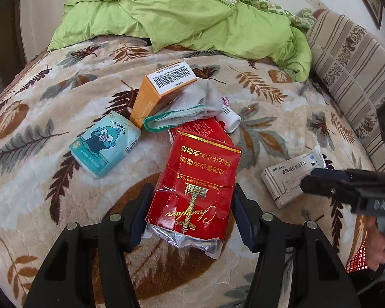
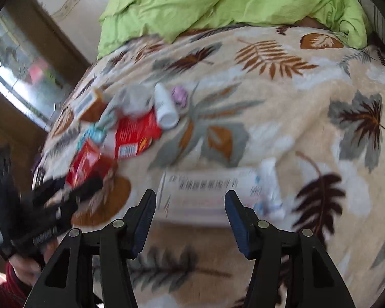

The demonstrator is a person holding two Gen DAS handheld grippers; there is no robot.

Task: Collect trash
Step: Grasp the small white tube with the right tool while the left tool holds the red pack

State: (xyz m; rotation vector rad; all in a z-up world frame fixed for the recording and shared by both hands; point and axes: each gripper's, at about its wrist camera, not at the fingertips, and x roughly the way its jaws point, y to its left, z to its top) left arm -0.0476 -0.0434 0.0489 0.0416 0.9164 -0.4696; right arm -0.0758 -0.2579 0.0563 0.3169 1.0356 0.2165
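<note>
My left gripper (image 1: pixel 193 190) is shut on a crumpled red cigarette pack (image 1: pixel 200 177), its pads pressing both sides and torn foil hanging from the near end. In the blurred right wrist view the same pack (image 2: pixel 87 161) sits in the left gripper (image 2: pixel 64 195) at the left. My right gripper (image 2: pixel 190 193) is open just above a white medicine box (image 2: pixel 208 192) that lies flat on the blanket; its pads do not touch it. From the left wrist view the right gripper (image 1: pixel 308 182) hovers over that box (image 1: pixel 287 177).
On the leaf-patterned blanket (image 1: pixel 51 179) lie a teal tissue pack (image 1: pixel 105 145), an orange box (image 1: pixel 161 89), a grey sock (image 1: pixel 187 107), a small white bottle (image 1: pixel 231 120) and a flattened red wrapper (image 1: pixel 205 128). A green quilt (image 1: pixel 179 12) is behind, a striped cushion (image 1: pixel 351 64) at the right.
</note>
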